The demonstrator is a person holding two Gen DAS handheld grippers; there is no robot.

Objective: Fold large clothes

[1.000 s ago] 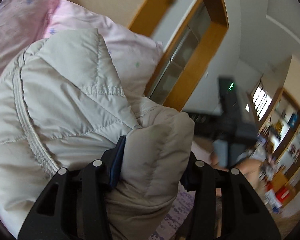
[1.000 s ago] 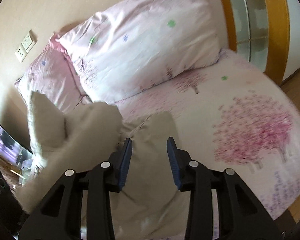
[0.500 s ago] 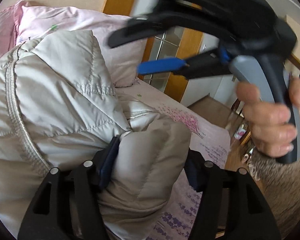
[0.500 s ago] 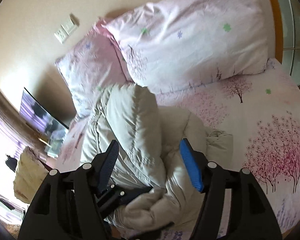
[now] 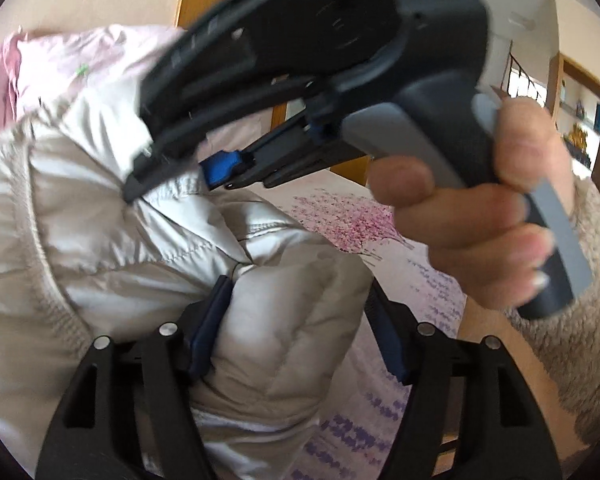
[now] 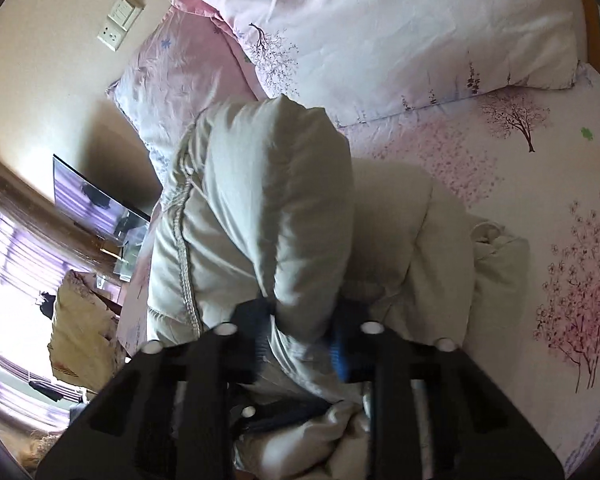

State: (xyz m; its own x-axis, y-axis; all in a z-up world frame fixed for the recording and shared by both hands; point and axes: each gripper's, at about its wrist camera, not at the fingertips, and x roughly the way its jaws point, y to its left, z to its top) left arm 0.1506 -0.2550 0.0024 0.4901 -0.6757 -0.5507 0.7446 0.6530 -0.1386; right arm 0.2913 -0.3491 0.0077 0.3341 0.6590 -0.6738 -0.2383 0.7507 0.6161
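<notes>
Over on the left, the left gripper (image 5: 296, 320) has a thick fold of the pale quilted jacket (image 5: 100, 220) wedged between its blue pads, jaws held apart by the padding. The jacket is bunched up on the bed (image 6: 540, 200), just below the pink pillows (image 6: 380, 32). To the right, the right gripper (image 6: 300, 340) is closed on a puffy fold of the same jacket. The person's right hand (image 5: 480, 216) grips its handle, close above the flowered sheet.
</notes>
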